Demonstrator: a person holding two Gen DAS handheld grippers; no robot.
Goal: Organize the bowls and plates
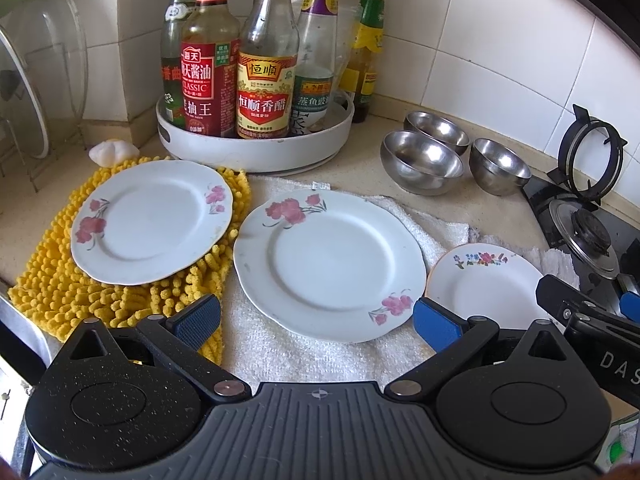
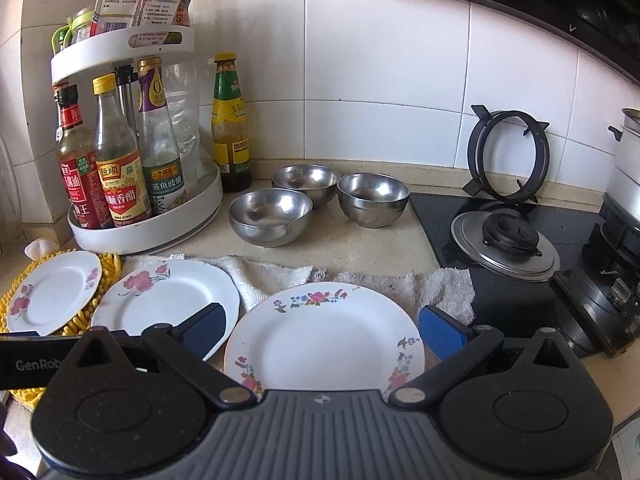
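Both hand-held grippers are hovering wide open over the counter [image 2: 360,248], gripping nothing. The left hand-held gripper [image 1: 318,316] is straddling the near rim of the big pink-flower plate [image 1: 330,266], which is sitting on the white towel [image 1: 424,224]; its right pad is covering a bit of that rim. The right hand-held gripper [image 2: 324,328] is spread around the small plate with mixed flowers [image 2: 324,338], also on the towel. That plate's near edge is disappearing behind the gripper body, so I can't tell whether the pads are touching it.

A third plate [image 1: 152,220] is lying on the yellow chenille mat [image 1: 60,292], tilting a little; in the right wrist view it's partly cut off by the other gripper's black arm.

Three steel bowls [image 2: 272,216] are clustered further back on bare counter, one [image 2: 306,182] half hidden behind the front one, another [image 2: 372,198] beside them near the stove [image 2: 500,216].

The white turntable rack [image 1: 256,148] is holding sauce bottles [image 1: 264,76], the back ones mostly blocked by the front row. In the left view the bottle tops are cropped. A glass lid [image 1: 40,68] at far left is half out of frame and blurry.
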